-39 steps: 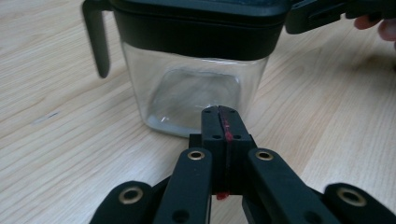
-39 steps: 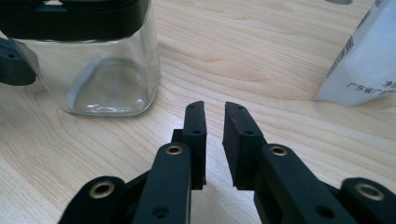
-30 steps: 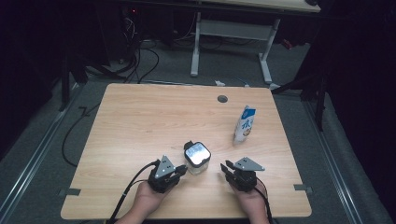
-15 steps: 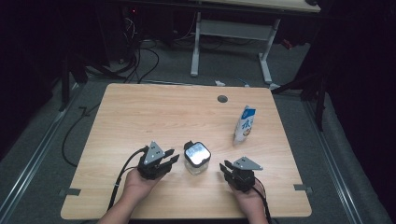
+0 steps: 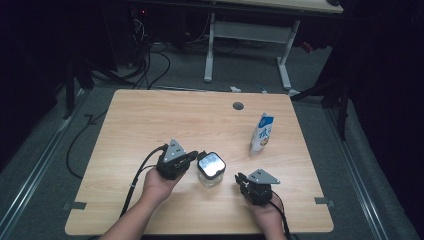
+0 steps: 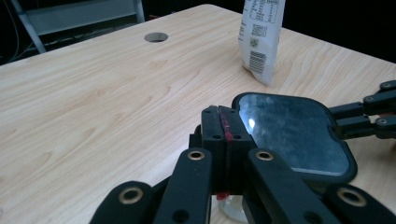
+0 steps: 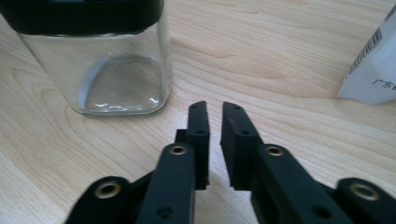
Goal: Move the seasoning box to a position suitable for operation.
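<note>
I have the wooden table [image 5: 150,120] in front of me with a square glass jar [image 5: 210,172] standing near its front edge, between my two hands, and a white pouch with blue print [image 5: 263,132] upright well apart toward the far right. The step in hand, as I judge it, is getting the lid off that jar, and to do it well I would steady the glass body low down with one tool before working the lid with the other, since the jar is light, empty and would slide or tip on the smooth wood if pushed from one side alone. The left gripper [image 6: 225,122] is at lid height just beside the jar's left edge; its jaws have just been closing and now stand pressed together with nothing between them, so it holds nothing. I would open it again and square it to a straight side of the lid. The right gripper [image 7: 215,116] rests low on the table near the jar's base; its jaws have just been closing to a narrow slit, empty. The jar is clear, rounded at the corners, and the lid [image 6: 294,133] is a black rounded-square frame around a glossy dark panel.
</note>
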A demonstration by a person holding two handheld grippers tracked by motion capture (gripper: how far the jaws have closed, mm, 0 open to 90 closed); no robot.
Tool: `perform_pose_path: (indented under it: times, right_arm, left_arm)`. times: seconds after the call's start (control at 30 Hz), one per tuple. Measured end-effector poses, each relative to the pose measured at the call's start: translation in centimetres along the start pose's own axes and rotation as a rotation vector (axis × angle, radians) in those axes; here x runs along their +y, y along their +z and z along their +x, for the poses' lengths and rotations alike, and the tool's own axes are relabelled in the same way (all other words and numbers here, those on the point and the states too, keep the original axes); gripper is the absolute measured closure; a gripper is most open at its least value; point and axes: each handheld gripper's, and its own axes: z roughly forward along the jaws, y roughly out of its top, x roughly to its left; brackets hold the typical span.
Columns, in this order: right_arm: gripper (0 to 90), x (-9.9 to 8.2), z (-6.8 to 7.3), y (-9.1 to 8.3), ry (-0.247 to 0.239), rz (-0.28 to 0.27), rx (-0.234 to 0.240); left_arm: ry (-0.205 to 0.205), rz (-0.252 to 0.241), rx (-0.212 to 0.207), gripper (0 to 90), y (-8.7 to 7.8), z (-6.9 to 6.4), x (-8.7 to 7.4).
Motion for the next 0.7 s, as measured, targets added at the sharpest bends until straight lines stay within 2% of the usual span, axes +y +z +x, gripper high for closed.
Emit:
perform_pose_path:
  times: [0.17,0.43,0.7]
  right_arm:
    - [89.6,0.1,0.1,-0.2,-0.014,-0.008,0.009]
    - [89.6,0.2,0.3,-0.3,-0.022,-0.016,0.014]
    - [89.6,0.4,0.5,-0.4,-0.025,-0.027,0.015]
  left_arm:
    - [0.002,-0.007,-0.001,90.0,1.1,-0.2,0.5]
    - [0.012,-0.003,0.01,90.0,2.3,-0.6,0.6]
    - [0.02,-0.003,0.021,90.0,2.6,-0.6,0.4]
